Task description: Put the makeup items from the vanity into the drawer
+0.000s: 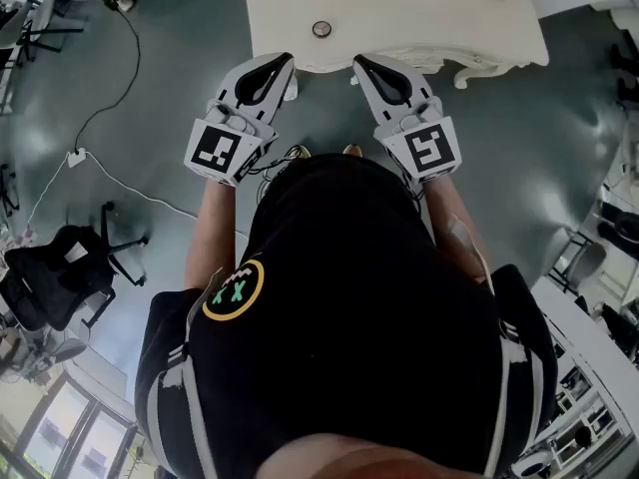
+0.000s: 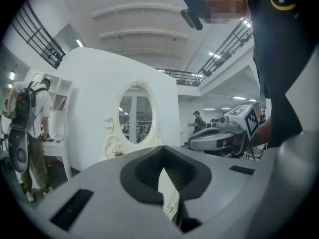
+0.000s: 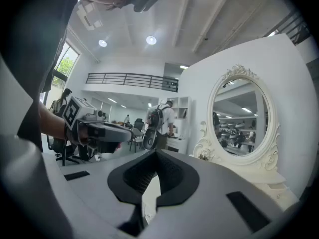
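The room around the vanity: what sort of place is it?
Probably a big lab or workshop hall with a staged corner: a vanity and mirror, an office chair, a balcony railing.

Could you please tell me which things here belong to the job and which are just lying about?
For the job: vanity; small round item on it; left gripper and right gripper, both shut and empty.

Lying about: black chair; floor cable; person with backpack.

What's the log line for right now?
left tool: shut, empty | right tool: shut, empty | cream ornate vanity table: ahead, untouched | small round item: on vanity
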Demonstrator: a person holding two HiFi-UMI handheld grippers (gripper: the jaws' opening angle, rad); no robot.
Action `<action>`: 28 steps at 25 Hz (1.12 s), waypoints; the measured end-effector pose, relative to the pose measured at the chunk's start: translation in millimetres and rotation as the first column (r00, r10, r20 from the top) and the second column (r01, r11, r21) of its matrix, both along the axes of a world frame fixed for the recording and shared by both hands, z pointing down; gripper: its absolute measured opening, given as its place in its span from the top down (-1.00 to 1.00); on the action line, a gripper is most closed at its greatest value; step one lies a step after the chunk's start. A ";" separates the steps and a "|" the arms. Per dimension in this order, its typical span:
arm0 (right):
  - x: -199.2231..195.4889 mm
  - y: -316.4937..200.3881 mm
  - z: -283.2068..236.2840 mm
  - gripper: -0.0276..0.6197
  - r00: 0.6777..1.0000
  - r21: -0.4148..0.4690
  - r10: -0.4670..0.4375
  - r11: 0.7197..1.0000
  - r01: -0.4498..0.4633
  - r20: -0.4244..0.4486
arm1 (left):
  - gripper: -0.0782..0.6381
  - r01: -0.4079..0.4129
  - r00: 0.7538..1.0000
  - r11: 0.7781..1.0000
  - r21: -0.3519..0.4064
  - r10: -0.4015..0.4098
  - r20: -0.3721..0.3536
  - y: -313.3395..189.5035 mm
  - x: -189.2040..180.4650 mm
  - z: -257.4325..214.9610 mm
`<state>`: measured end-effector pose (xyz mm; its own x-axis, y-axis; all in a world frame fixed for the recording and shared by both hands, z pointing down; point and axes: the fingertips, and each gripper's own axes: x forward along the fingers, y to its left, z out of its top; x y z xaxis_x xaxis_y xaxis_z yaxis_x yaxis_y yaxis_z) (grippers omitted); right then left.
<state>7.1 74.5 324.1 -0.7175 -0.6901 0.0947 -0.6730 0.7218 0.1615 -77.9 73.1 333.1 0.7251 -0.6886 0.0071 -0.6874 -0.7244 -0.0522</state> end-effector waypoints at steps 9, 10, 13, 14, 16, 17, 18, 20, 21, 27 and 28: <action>6.7 -3.1 17.9 0.85 1.000 -0.059 0.001 0.998 -0.003 -0.030 | 0.73 0.004 1.000 1.000 -0.002 -0.004 -0.003 -2.0 1.9 1.7; 7.9 -3.5 19.3 0.85 1.000 -0.065 0.004 0.998 -0.005 -0.027 | 0.73 0.005 1.000 1.000 -0.003 -0.005 -0.003 -2.0 2.4 2.0; 7.9 -3.4 20.0 0.85 1.000 -0.071 0.009 0.997 -0.011 -0.019 | 0.73 0.008 1.000 1.000 -0.007 -0.008 -0.001 -1.7 1.2 1.6; 7.6 -3.8 20.3 0.85 1.000 -0.072 0.010 0.997 -0.011 -0.018 | 0.73 0.008 1.000 1.000 -0.008 -0.008 0.000 -2.2 0.7 1.4; 7.9 -5.2 20.5 0.85 1.000 -0.069 0.006 0.998 -0.007 -0.021 | 0.73 0.008 1.000 1.000 -0.009 -0.008 0.000 -3.5 1.5 1.5; 8.4 -6.1 20.7 0.85 1.000 -0.067 0.005 0.998 -0.006 -0.023 | 0.73 0.008 1.000 1.000 -0.010 -0.008 0.000 -4.2 2.3 1.8; 9.1 -7.0 21.1 0.85 1.000 -0.066 0.005 0.998 -0.007 -0.024 | 0.73 0.008 1.000 1.000 -0.010 -0.008 0.000 -4.8 3.0 2.2; 10.8 -9.0 21.8 0.85 1.000 -0.066 0.011 0.998 -0.012 -0.022 | 0.73 0.007 1.000 1.000 -0.011 -0.007 0.000 -6.0 3.9 2.6; 11.8 -10.0 22.3 0.83 1.000 -0.068 0.015 0.998 -0.017 -0.021 | 0.73 0.007 1.000 1.000 -0.011 -0.007 0.000 -6.6 4.1 2.5; 13.5 -14.7 22.6 0.25 1.000 -0.066 0.001 0.998 -0.002 -0.015 | 0.73 0.007 1.000 1.000 -0.014 -0.007 0.001 -11.2 6.2 3.7; 13.7 -15.9 24.0 0.09 1.000 -0.075 0.002 0.997 -0.003 -0.009 | 0.73 0.007 1.000 1.000 -0.015 -0.007 0.002 -12.0 6.4 4.6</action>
<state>20.8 58.6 348.1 -0.7145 -0.6828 0.1528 -0.6737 0.7303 0.1131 -71.5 61.1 337.6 0.7203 -0.6934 0.0184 -0.6923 -0.7203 -0.0428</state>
